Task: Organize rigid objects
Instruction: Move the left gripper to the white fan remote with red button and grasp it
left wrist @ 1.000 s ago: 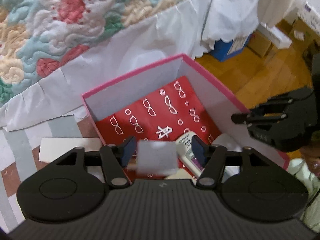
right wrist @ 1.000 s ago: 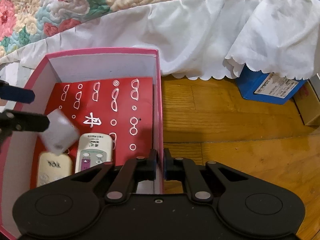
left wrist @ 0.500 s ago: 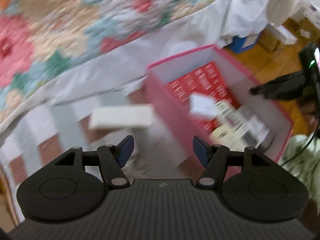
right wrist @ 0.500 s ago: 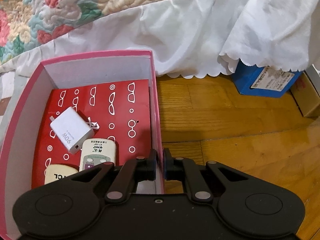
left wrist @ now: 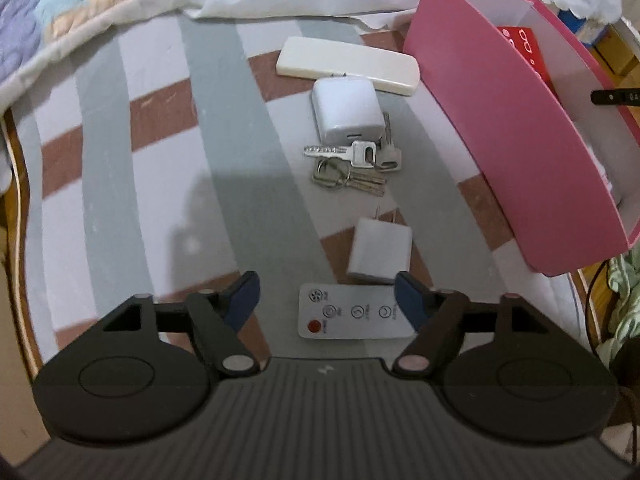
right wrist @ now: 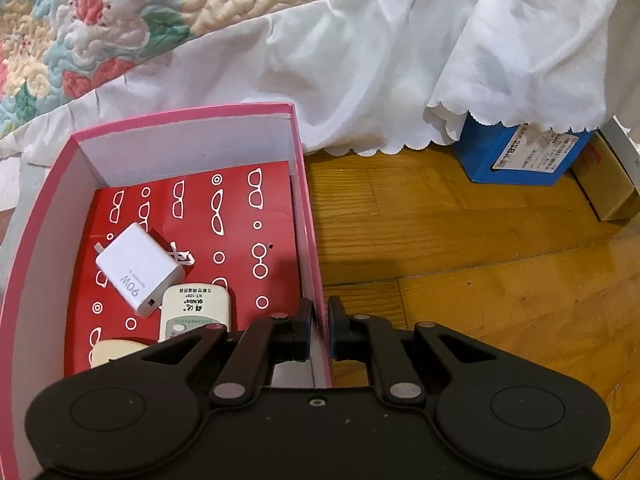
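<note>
Your left gripper (left wrist: 326,294) points steeply down, jaws just widened and empty, over the flat remote (left wrist: 354,312), while your right gripper (right wrist: 319,330) pinches the pink box (right wrist: 306,216) wall

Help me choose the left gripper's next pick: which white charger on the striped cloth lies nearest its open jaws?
The small flat charger, prongs pointing away, just beyond the left gripper. The bulkier charger lies farther off, past the keys.
</note>
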`<action>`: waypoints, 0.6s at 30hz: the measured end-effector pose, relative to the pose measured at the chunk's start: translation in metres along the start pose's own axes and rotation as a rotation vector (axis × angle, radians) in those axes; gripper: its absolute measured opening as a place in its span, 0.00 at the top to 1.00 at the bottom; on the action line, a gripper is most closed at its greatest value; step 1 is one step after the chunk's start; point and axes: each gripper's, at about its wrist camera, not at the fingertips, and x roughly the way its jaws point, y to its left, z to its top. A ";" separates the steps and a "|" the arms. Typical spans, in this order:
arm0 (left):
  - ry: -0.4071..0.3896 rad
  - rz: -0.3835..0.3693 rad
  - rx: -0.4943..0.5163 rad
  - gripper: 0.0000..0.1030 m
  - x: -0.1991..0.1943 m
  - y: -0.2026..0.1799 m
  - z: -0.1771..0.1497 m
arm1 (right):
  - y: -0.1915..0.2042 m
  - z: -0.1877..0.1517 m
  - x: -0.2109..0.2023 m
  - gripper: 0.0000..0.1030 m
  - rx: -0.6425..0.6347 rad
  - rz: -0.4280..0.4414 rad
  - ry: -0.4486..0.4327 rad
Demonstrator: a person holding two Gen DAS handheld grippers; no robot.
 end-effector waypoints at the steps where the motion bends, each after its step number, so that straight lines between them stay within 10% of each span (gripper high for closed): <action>1: -0.009 0.006 -0.002 0.23 0.002 -0.001 -0.003 | 0.000 0.000 0.000 0.88 0.005 0.000 -0.001; 18: -0.005 -0.033 0.031 0.06 0.040 -0.012 -0.029 | 0.005 -0.001 -0.001 0.80 0.009 -0.021 -0.006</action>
